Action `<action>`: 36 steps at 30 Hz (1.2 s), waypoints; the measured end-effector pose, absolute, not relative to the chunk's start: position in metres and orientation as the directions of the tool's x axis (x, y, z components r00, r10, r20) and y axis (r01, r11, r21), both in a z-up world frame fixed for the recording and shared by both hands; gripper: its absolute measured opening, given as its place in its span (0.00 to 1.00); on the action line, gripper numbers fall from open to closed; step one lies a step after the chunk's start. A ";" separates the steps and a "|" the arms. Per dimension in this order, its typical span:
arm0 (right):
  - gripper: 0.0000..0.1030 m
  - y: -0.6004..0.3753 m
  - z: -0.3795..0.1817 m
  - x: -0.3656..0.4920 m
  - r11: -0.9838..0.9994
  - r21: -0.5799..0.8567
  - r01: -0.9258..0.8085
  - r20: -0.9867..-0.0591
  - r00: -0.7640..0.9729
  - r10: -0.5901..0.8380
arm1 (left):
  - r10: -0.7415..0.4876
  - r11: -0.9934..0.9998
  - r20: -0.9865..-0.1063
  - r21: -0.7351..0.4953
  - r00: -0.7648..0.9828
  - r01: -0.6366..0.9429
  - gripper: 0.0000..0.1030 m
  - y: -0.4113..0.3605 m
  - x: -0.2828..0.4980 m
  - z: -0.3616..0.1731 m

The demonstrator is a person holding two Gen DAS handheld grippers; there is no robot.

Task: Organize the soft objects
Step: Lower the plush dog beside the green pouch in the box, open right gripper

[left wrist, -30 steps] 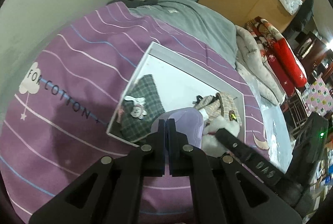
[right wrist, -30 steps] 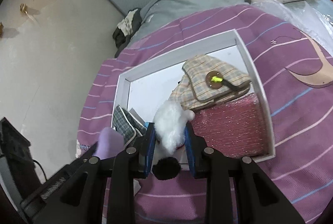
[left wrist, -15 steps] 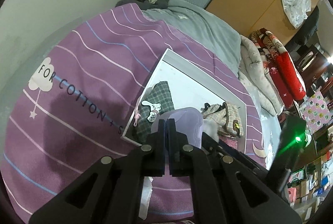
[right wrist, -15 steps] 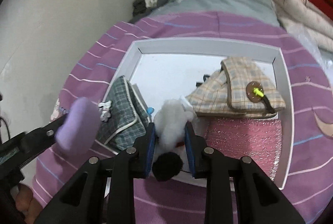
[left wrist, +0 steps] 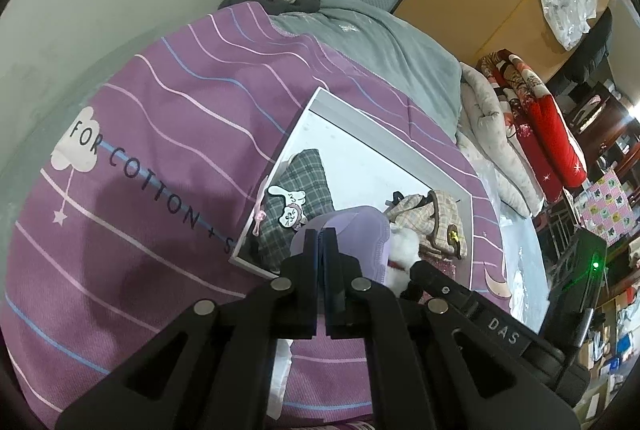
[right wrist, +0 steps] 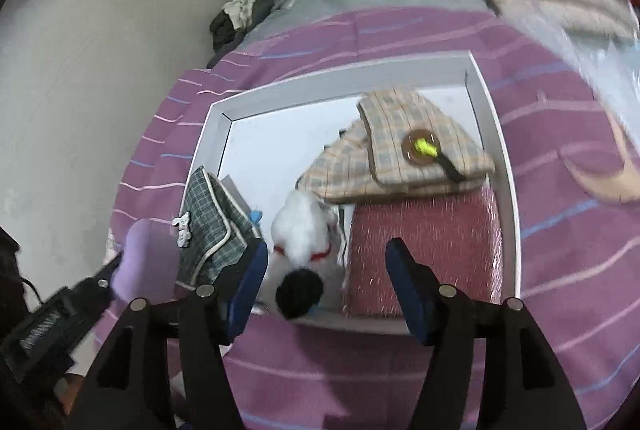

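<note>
The white plush toy (right wrist: 306,230) lies in the white tray (right wrist: 496,134) at lower centre of the right wrist view, long axis running up the frame, its black pompom end (right wrist: 299,293) toward the near rim. The right tool (right wrist: 326,272) has just been opening; its blue pads stand spread either side, clear of the toy. A green plaid pouch (right wrist: 212,226) crowds its left, a pink glittery pouch (right wrist: 424,250) its right. The left tool (left wrist: 321,242), pressed together, pinches a lavender cloth (left wrist: 360,234) over the tray's near edge.
</note>
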State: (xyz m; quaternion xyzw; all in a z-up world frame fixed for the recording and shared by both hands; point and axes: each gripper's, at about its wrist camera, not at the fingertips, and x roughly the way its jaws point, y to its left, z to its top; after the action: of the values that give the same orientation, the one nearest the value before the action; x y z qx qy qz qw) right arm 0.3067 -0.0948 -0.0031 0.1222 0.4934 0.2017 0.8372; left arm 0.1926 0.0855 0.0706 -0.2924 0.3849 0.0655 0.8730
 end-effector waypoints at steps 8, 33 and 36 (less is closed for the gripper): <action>0.13 -0.096 -0.022 0.314 0.907 0.406 -0.114 -0.800 0.435 0.413 | -0.107 0.819 -0.710 -0.460 0.696 -0.343 0.03 0.085 0.193 0.070; 0.14 -0.134 0.000 0.302 0.858 0.496 -0.134 -0.760 0.411 0.504 | -0.031 0.926 -0.710 -0.285 0.703 -0.248 0.03 0.023 0.208 0.080; 0.14 -0.143 0.001 0.303 0.864 0.486 -0.128 -0.764 0.418 0.492 | -0.003 0.946 -0.706 -0.231 0.708 -0.226 0.03 0.007 0.213 0.081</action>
State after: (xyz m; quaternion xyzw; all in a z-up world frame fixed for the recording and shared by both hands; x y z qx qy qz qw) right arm 0.3025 -0.1434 0.0009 0.1798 0.5056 0.1885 0.8225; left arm 0.2128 0.0071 0.0807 -0.1518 0.3772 0.0613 0.9116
